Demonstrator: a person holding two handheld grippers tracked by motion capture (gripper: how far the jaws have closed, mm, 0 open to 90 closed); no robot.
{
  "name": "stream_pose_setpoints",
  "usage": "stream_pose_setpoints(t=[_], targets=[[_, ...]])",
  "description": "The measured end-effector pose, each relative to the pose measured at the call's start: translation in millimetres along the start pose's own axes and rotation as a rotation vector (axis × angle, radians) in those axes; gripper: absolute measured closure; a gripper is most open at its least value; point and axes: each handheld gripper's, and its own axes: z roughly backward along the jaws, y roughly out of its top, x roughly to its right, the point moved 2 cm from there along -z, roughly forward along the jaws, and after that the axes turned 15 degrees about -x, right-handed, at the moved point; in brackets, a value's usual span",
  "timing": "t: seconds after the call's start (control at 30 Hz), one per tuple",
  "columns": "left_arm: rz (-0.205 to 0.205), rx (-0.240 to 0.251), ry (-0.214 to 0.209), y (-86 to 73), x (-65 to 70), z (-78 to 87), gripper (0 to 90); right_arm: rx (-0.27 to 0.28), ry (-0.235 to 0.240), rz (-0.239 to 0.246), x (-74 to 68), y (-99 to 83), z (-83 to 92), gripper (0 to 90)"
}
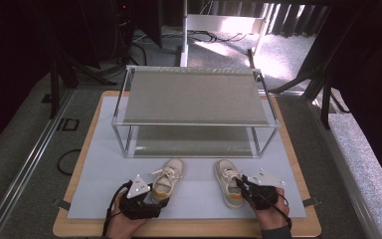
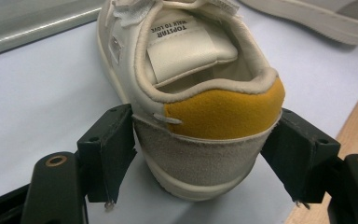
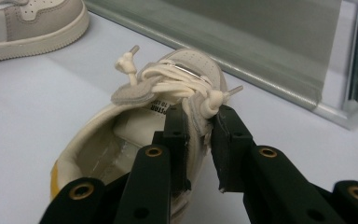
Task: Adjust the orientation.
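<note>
Two small shoes side by side on tabletop (image 1: 99, 149), near front of shelf rack (image 1: 194, 94). Left gripper (image 2: 200, 154) jaws hugging left shoe (image 2: 200, 93) heel. Right gripper (image 3: 200, 140) jaws pinching right shoe (image 3: 135, 140) side wall. Probably light, soft, bendy; heel firmest spot to grab.

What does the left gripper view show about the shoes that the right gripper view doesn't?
The left gripper view alone shows the yellow heel patch of the left shoe with the left hand-held gripper set on either side of the heel, plus the printed tongue label and the table's wooden edge.

The right gripper view alone shows the right hand-held gripper pinching the side wall of the right shoe beside its knotted laces, and the metal shelf rack behind.

Both show a cream sneaker on the pale mat, with the other shoe at the frame's edge.
</note>
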Motion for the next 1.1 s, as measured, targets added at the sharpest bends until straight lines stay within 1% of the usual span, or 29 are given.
stream_pose_setpoints(t=[0.03, 0.07, 0.13, 0.17, 0.2, 0.27, 0.3, 0.33, 0.4, 0.43, 0.47, 0.5, 0.53, 0.57, 0.6, 0.7, 0.83, 0.87, 0.9, 0.93, 0.97, 1.0, 1.03, 1.1], targets=[[-0.001, 0.000, -0.002, 0.0, 1.0, -0.3, 26.8, 0.003, 0.006, 0.001, -2.4, 2.1, -1.8, 76.9], [-0.004, -0.001, -0.003, 0.3, 1.6, -0.5, 26.8, 0.008, 0.022, 0.004, -7.0, 6.0, -4.3, 77.1], [-0.002, 0.003, -0.009, 0.8, 3.5, -1.5, 26.8, 0.010, 0.029, 0.017, -13.5, 10.9, -7.3, 77.2], [-0.002, 0.003, -0.011, 1.2, 4.4, -2.0, 26.8, 0.010, 0.029, 0.031, -17.1, 13.6, -9.0, 77.3], [-0.006, 0.004, -0.016, 1.6, 5.3, -2.6, 26.8, 0.010, 0.029, 0.031, -17.1, 13.6, -9.0, 77.3], [-0.012, 0.002, -0.028, 2.2, 8.1, -3.7, 26.8, 0.014, 0.029, 0.052, -25.0, 18.8, -13.2, 77.3], [-0.016, 0.007, -0.046, 3.0, 11.0, -5.0, 26.8, 0.013, 0.022, 0.066, -32.2, 23.5, -16.6, 77.3], [-0.016, 0.007, -0.046, 3.0, 11.0, -5.0, 26.9, 0.014, 0.021, 0.073, -34.6, 25.0, -17.6, 77.3], [-0.031, 0.007, -0.063, 4.2, 15.1, -7.7, 26.9, 0.018, 0.041, 0.089, -40.8, 28.9, -19.5, 77.2], [-0.035, 0.006, -0.064, 4.7, 16.6, -8.8, 26.9, 0.018, 0.041, 0.089, -40.8, 28.9, -19.5, 77.2], [-0.042, 0.004, -0.065, 5.5, 18.2, -10.2, 26.9, 0.020, 0.051, 0.102, -46.3, 31.4, -21.2, 77.2], [-0.047, 0.001, -0.066, 6.3, 19.7, -12.0, 26.9, 0.020, 0.051, 0.102, -46.3, 31.4, -21.2, 77.2], [-0.052, 0.001, -0.069, 6.8, 20.8, -12.8, 27.4, 0.020, 0.031, 0.123, -53.4, 34.9, -23.9, 77.3], [-0.053, 0.002, -0.071, 7.1, 21.5, -13.2, 27.4, 0.020, 0.031, 0.123, -53.4, 34.9, -23.9, 77.3], [-0.058, 0.003, -0.073, 7.4, 21.9, -13.8, 28.2, 0.022, 0.025, 0.128, -57.2, 37.7, -26.0, 77.3], [-0.057, 0.002, -0.078, 7.5, 21.2, -14.5, 28.2, 0.025, 0.025, 0.127, -59.2, 39.8, -27.7, 77.4], [-0.060, 0.005, -0.076, 7.4, 21.5, -14.1, 28.2, 0.030, -0.010, 0.127, -61.9, 43.4, -29.9, 77.6], [-0.063, 0.006, -0.073, 7.3, 21.4, -13.0, 28.3, 0.030, -0.030, 0.138, -63.7, 44.5, -30.8, 77.5], [-0.062, 0.014, -0.075, 7.4, 21.1, -11.7, 28.3, 0.030, -0.030, 0.138, -63.7, 44.5, -30.8, 77.5], [-0.064, 0.020, -0.070, 7.4, 20.7, -10.2, 28.3, 0.030, -0.042, 0.145, -65.9, 45.0, -31.8, 77.5], [-0.068, 0.030, -0.063, 7.4, 20.5, -7.7, 28.3, 0.030, -0.042, 0.145, -65.9, 45.0, -31.8, 77.5], [-0.072, 0.053, -0.047, 7.4, 20.2, -3.8, 28.3, 0.028, -0.046, 0.145, -66.7, 45.0, -32.4, 77.5], [-0.073, 0.068, -0.044, 7.7, 19.2, -0.5, 28.3, 0.030, -0.044, 0.135, -67.7, 44.4, -32.6, 77.4], [-0.063, 0.086, -0.046, 8.7, 16.5, 4.3, 28.4, 0.030, -0.033, 0.130, -69.6, 42.6, -33.2, 76.5]])
